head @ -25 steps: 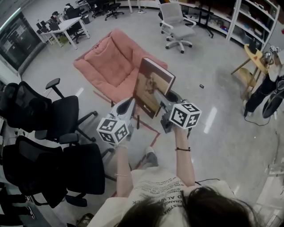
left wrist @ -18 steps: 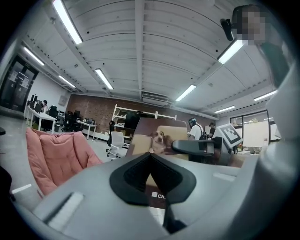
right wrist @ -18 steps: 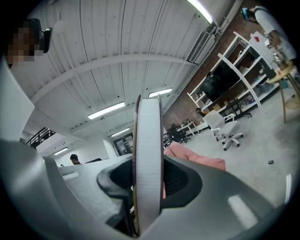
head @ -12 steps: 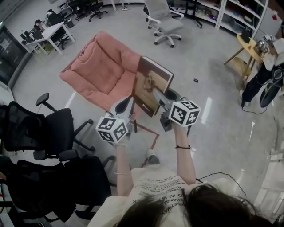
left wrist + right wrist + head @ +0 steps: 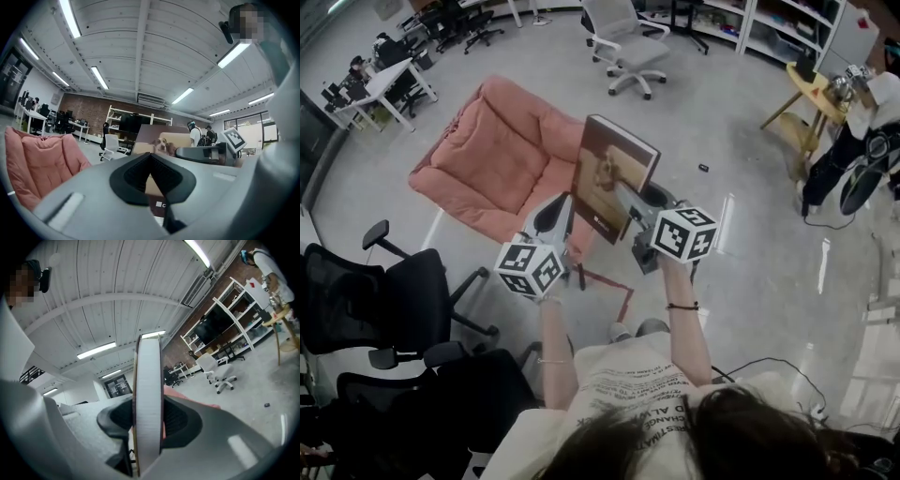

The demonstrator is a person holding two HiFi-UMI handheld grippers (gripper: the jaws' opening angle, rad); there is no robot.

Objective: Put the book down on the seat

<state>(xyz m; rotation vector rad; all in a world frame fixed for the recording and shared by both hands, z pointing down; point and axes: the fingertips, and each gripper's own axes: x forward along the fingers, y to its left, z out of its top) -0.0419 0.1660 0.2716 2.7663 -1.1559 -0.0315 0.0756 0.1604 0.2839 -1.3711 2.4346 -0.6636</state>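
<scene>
A hardcover book [image 5: 614, 183] with a dog on its brown cover stands upright in the air, over the near right corner of the pink cushioned seat [image 5: 502, 159]. My right gripper [image 5: 630, 204] is shut on the book's lower edge. In the right gripper view the white page edge of the book [image 5: 148, 380] sits clamped between the black pads of my right gripper [image 5: 148, 417]. My left gripper [image 5: 562, 211] hangs just left of the book with its jaws closed and nothing between them. Past the tips of my left gripper [image 5: 151, 158] I see the book cover [image 5: 161, 140] and the seat [image 5: 37, 159].
Black office chairs [image 5: 394, 291] crowd the left side. A white swivel chair [image 5: 623, 42] and shelving stand at the back, with a white table [image 5: 380, 84] far left. A yellow stool [image 5: 811, 103] and a person [image 5: 858, 131] are at the right. Red tape [image 5: 614, 291] marks the floor.
The person has stepped forward, so the pink seat lies nearer and the black chairs have slid back on the left. The book stays upright in the right gripper.
</scene>
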